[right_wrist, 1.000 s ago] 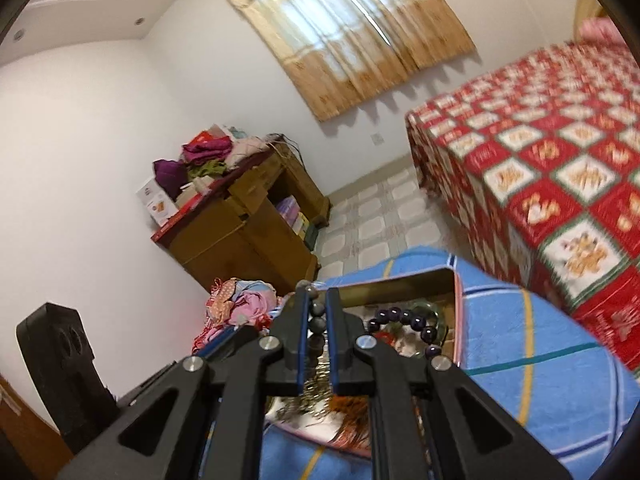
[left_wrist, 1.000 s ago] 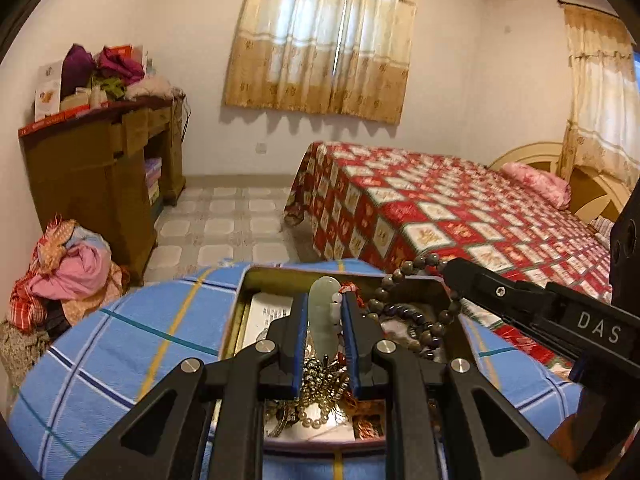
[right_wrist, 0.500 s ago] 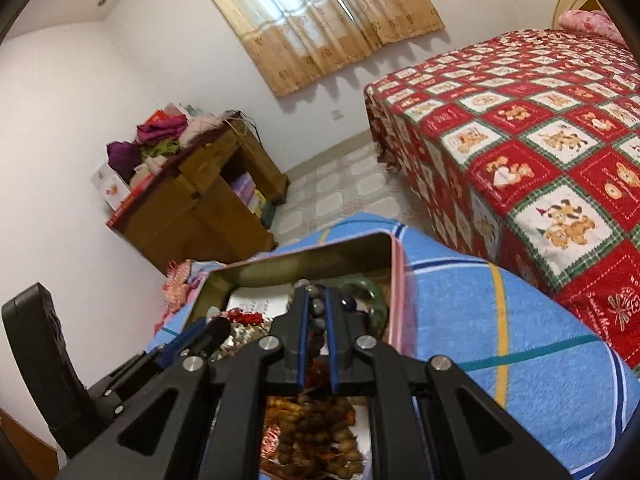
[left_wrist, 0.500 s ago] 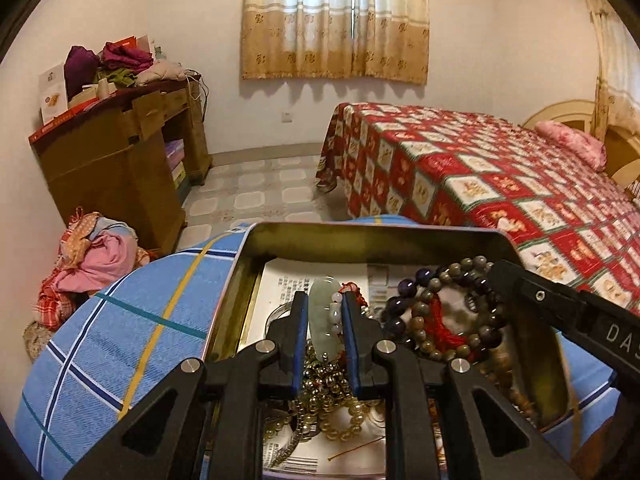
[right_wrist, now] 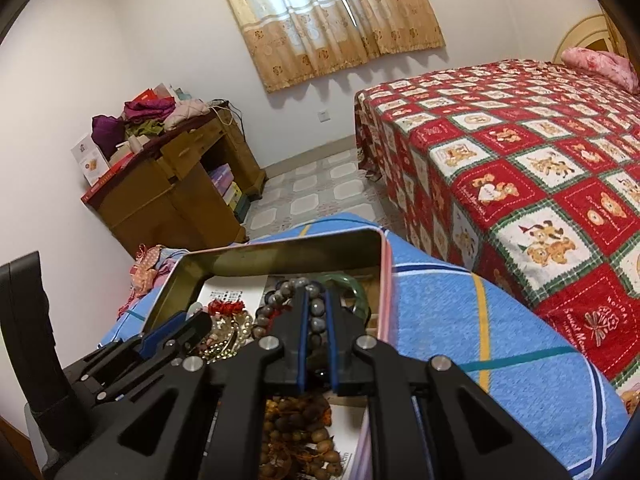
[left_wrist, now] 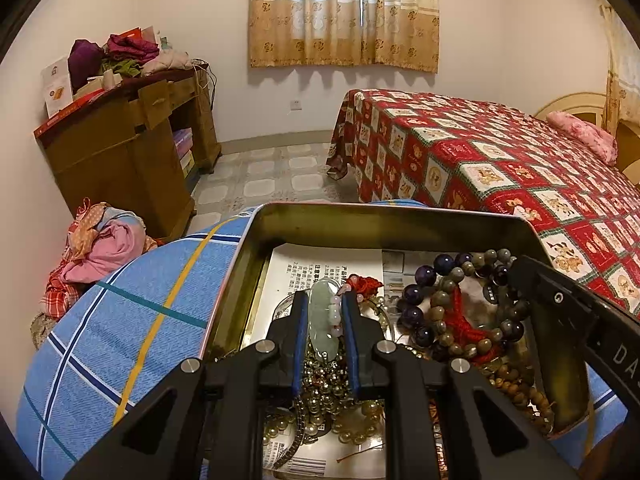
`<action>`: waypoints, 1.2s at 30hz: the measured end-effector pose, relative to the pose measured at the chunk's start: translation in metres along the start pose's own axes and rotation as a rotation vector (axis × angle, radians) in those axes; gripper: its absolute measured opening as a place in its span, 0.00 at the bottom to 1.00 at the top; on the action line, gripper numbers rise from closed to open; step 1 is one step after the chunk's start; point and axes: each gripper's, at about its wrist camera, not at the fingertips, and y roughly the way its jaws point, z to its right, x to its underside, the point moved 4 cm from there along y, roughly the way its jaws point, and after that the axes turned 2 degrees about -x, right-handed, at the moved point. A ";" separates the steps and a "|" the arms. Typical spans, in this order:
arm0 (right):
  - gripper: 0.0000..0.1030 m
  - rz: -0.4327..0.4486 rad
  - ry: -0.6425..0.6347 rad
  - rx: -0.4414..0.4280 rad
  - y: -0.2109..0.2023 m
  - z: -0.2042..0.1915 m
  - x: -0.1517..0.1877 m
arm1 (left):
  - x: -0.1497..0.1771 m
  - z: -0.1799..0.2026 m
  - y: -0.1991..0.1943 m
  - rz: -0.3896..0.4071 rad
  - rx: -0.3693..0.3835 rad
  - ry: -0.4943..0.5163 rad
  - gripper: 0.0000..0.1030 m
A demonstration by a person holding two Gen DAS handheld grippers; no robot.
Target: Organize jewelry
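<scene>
A metal tin (left_wrist: 384, 222) (right_wrist: 280, 256) sits on a blue checked cloth (left_wrist: 132, 312) and holds several bead strings. My left gripper (left_wrist: 323, 300) is shut on a pale green jade pendant (left_wrist: 322, 322) with small pink beads, low inside the tin. My right gripper (right_wrist: 315, 294) is shut on a grey and purple bead bracelet (right_wrist: 316, 308), whose loop (left_wrist: 460, 312) hangs beside the left gripper over the tin. A red tassel (left_wrist: 460, 320) lies inside that loop. Brown wooden beads (right_wrist: 296, 432) fill the tin's near end.
A printed paper (left_wrist: 324, 268) lines the tin floor. A green bangle (right_wrist: 348, 282) rests at the tin's far right corner. Beyond stand a bed with a red patterned cover (left_wrist: 480, 152), a wooden desk (left_wrist: 128, 148) piled with clothes, and a heap of clothes (left_wrist: 100, 248) on the floor.
Both grippers have sunk and tipped down toward the tin, each still holding its piece. The bracelet and pendant now hang inside the tin instead of above its rim.
</scene>
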 end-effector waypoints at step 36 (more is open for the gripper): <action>0.71 0.169 -0.088 0.155 -0.043 -0.013 0.014 | 0.035 -0.004 -0.054 0.021 -0.093 -0.036 0.74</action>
